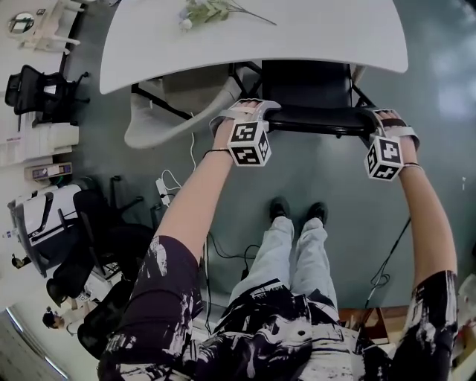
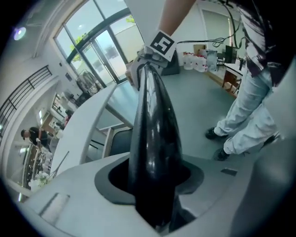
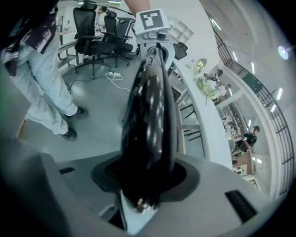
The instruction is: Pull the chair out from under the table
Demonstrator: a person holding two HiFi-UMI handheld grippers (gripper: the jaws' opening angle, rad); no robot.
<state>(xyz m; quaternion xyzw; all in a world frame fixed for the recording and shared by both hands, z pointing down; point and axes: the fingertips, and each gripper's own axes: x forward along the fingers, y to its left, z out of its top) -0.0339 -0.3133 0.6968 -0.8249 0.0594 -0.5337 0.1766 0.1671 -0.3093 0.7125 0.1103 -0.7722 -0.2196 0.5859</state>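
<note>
Black office chairs (image 1: 37, 91) stand at the left, a power strip (image 1: 161, 190) lies on the floor (image 1: 320, 178), and a flower sprig (image 1: 204, 13) lies above.

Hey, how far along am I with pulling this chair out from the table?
Done: the left gripper and right gripper each clamp the chair's backrest top. In hand: that two-ended grip. Left: the whole pull; the seat sits tucked under the white table.
</note>
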